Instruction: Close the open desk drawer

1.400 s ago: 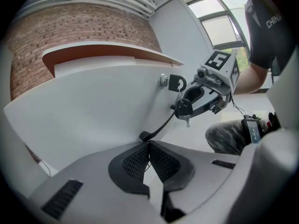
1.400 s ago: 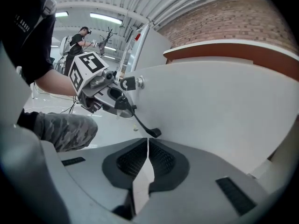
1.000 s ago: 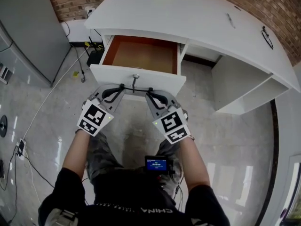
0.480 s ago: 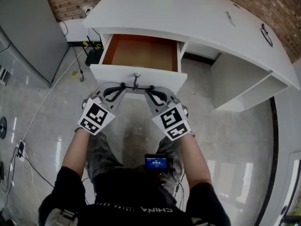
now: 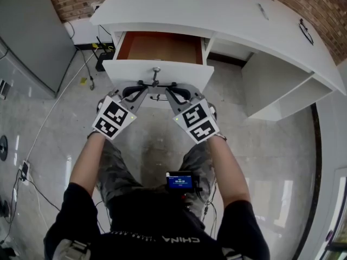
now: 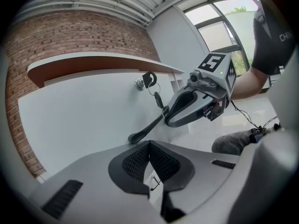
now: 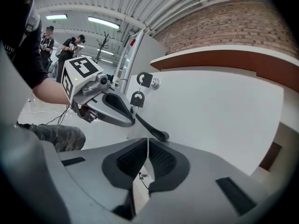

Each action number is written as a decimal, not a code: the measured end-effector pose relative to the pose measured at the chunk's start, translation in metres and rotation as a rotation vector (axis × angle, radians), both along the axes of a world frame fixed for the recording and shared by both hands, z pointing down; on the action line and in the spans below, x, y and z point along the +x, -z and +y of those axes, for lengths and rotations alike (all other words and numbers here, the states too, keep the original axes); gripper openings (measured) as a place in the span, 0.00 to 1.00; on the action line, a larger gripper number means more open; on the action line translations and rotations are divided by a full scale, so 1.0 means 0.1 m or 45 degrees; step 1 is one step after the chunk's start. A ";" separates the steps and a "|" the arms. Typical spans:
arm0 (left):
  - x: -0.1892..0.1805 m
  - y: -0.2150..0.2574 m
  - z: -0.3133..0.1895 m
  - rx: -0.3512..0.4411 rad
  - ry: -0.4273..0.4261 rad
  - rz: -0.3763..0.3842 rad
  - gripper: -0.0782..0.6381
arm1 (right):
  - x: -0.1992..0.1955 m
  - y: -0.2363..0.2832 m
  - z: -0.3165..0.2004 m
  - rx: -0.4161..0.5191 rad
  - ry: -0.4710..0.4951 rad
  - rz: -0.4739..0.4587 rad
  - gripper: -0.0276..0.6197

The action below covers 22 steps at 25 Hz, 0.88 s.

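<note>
drawer [image 5: 124, 75] is seen pushed further under the front edge of the bench [image 5: 227, 15] than a second ago, with less of its brown inside shown; closing is judged partly done. left tool [image 5: 141, 83] and right tool [image 5: 172, 84] are held pressed together, nothing pinched, tips set against the drawer front either side of the key [image 5: 156, 70], forearms stretched forward.

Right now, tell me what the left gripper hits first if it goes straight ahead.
The drawer front: the left gripper, jaws shut, points squarely at it, seemingly in contact, left of the key.
</note>
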<state>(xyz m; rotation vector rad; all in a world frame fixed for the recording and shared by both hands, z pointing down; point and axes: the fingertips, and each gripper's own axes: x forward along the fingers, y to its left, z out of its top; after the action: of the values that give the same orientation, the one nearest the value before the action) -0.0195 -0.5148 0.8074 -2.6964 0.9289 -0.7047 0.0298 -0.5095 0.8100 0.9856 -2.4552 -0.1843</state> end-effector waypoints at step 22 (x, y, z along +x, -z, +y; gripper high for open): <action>0.08 -0.10 -1.14 0.016 0.112 -0.213 0.13 | 0.07 -0.06 -1.11 -0.046 -0.131 0.122 0.07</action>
<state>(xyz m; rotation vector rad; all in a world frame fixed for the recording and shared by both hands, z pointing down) -0.0120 -0.6287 0.8169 -2.5515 1.0107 -0.9224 0.0368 -0.6203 0.8160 1.0604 -2.3073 -0.1488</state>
